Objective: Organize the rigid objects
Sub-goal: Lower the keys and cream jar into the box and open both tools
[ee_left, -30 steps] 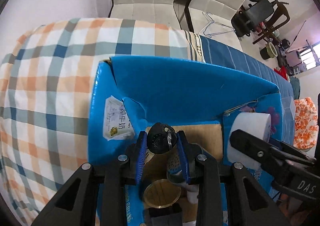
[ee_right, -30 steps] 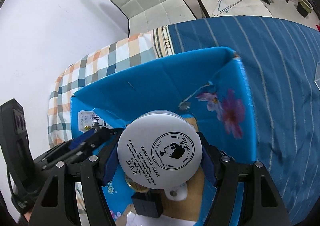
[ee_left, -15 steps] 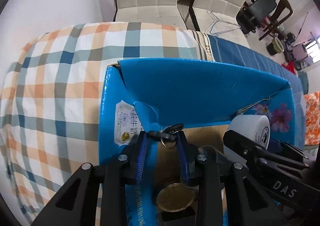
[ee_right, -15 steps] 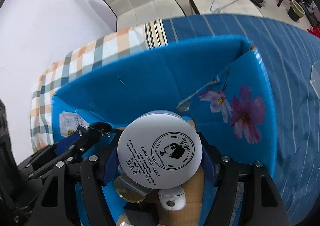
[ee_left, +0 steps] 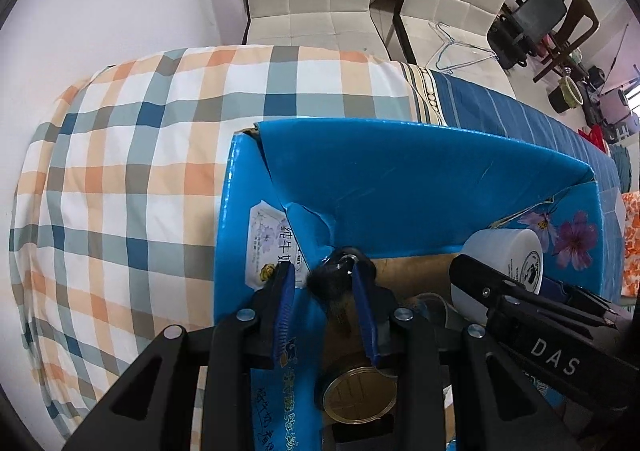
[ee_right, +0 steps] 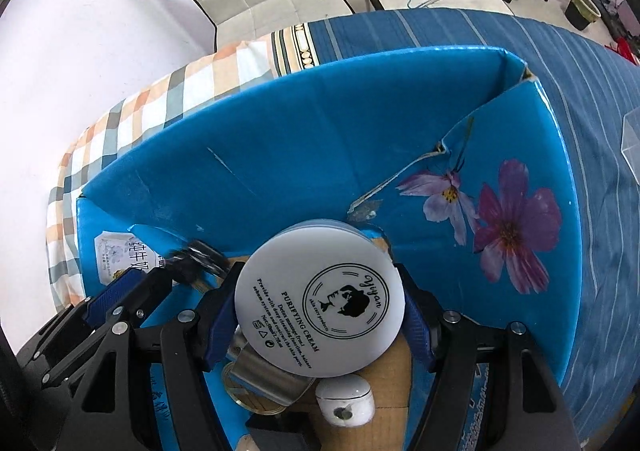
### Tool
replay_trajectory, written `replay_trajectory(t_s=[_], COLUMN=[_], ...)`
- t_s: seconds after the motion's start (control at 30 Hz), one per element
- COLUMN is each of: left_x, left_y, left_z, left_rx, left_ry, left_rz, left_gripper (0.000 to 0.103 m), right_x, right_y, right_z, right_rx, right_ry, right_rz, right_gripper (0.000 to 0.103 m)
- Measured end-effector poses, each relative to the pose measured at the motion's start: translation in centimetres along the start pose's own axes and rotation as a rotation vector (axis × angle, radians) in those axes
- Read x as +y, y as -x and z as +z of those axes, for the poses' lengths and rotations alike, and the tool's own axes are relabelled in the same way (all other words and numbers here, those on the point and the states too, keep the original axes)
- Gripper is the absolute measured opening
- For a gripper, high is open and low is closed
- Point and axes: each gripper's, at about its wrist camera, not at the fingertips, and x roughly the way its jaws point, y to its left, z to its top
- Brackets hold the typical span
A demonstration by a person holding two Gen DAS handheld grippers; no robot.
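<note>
Both things go into the blue box (ee_right: pixel 280 155) now — right gripper (ee_right: pixel 320 315) squeezes the cream jar (ee_right: pixel 320 303), left gripper (ee_left: pixel 326 291) looks open, dark key (ee_left: pixel 338 279) between. Next, let go gently.

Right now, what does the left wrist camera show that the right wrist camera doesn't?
Only the left view shows the gold round lid in full and the right gripper's DAS lettering.

Only the right view shows the cream jar label and a small white case.

Both show the blue box, the dark keys and the checked cloth.
</note>
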Motion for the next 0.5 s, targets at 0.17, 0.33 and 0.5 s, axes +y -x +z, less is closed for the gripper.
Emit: replay_trajectory(t_s=[0.17, 0.33, 0.5], left_x=[0.1, 0.3, 0.2], left_y=[0.5, 1.2, 1.4], left_z=[-0.5, -1.0, -1.2], left_rx=[0.003, -0.014, -0.02], left_ry=[0.014, 0.025, 0.029], left_rz=[-0.022, -0.047, -0.045], left_gripper=[0.032, 0.039, 0.04], right_x=[-0.3, -0.4, -0.3], right_y=[0.0, 0.3, 0.3], right_z=[0.0, -0.3, -0.5], right_rx=[0.024, 0.027, 0.005], right_ry=[0.005, 0.009, 0.014], right_rz=[-0.008, -0.013, -0.011], right_gripper=[0.072, 0.072, 0.073])
